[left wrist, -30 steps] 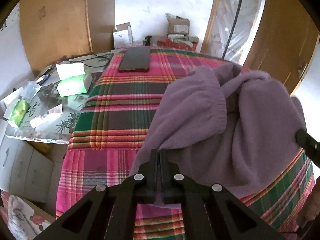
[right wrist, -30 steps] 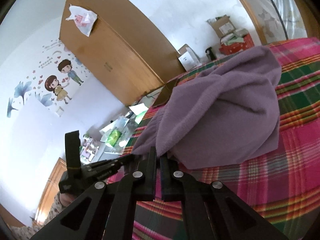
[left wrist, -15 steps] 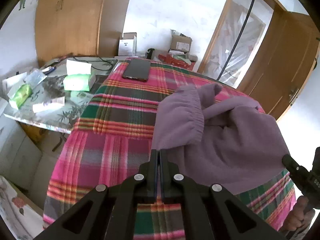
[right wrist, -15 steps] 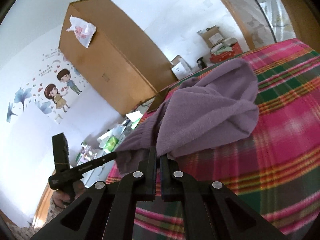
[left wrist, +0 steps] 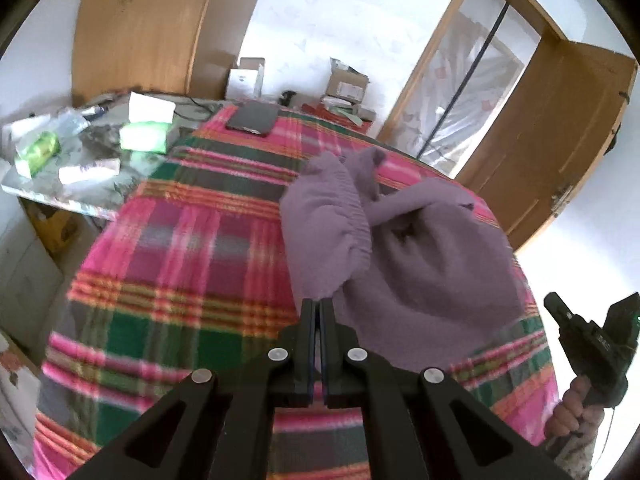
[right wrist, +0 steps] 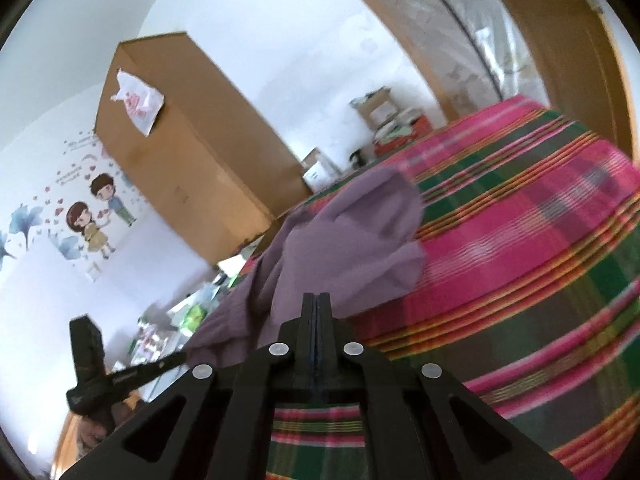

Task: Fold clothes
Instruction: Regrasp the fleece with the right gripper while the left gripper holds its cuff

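The purple garment (left wrist: 420, 256) hangs bunched between the two grippers, lifted above the plaid bed cover (left wrist: 192, 256), with its far end drooping toward the cover. The left gripper (left wrist: 319, 308) is closed on one edge near the ribbed hem. The right gripper (right wrist: 316, 304) is likewise clamped on cloth at the opposite side, fingers pressed together with fabric spilling out ahead of them.

Both holds look thin: each bites only a small pinch of a soft, heavy knit. If the grippers pull apart sharply to spread it, one edge could slide out and the piece would drop in a heap. The garment is also twisted on itself, a sleeve or leg folded over the middle, so laying it down now would likely trap that twist and give a crooked fold. At the far left of the bed lies a dark phone (left wrist: 253, 119); a wide swing of the cloth could drag across it.
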### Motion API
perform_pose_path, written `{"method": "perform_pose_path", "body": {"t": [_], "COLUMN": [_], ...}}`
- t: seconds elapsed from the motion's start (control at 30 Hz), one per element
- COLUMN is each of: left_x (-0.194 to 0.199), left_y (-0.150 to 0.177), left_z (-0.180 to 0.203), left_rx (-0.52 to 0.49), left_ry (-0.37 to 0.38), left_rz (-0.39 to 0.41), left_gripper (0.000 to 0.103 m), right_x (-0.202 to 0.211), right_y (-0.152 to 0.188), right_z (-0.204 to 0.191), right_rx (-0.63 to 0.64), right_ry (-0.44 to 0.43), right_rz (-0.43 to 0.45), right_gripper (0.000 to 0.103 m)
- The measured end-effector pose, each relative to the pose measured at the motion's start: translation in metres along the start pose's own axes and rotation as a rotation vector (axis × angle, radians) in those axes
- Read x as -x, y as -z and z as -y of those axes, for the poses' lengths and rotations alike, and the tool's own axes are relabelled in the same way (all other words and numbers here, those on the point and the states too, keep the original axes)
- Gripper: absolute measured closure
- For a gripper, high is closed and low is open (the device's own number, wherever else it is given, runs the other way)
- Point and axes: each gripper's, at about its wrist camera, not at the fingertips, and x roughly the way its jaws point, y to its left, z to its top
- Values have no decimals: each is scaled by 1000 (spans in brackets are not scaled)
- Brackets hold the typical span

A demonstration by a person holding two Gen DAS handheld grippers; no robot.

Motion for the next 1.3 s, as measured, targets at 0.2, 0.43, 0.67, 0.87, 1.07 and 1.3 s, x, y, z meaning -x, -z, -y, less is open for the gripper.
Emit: {"method": "perform_pose_path", "body": {"t": [0.2, 0.43, 0.67, 0.87, 1.07, 1.3], "left_x": [4, 9, -5, -13, -20, -26], "left_y": [6, 8, 6, 10, 8, 6], "left_z": [-4, 4, -9, -19, -27, -40], "left_rx": [-6, -69, -35, -12, -7, 12], "left_ry": [-56, -132, -105, -87, -77, -62], "left_rz": [12, 41, -3, -30, -45, -65], "left_gripper": [101, 98, 95, 93, 93, 93], "right_x": [1, -29, -85, -144, -186, -208], "right_y": [3, 19, 38, 47, 53, 51], "right_z": [7, -16, -39, -56, -62, -67], "right_rx": [-11, 49, 58, -13, -110, -179], "right_ry": [9, -29, -116, -239, -275, -274], "right_rz": [-37, -133, -293, -429, -484, -486], "right_gripper": [101, 98, 92, 65, 61, 53]}}
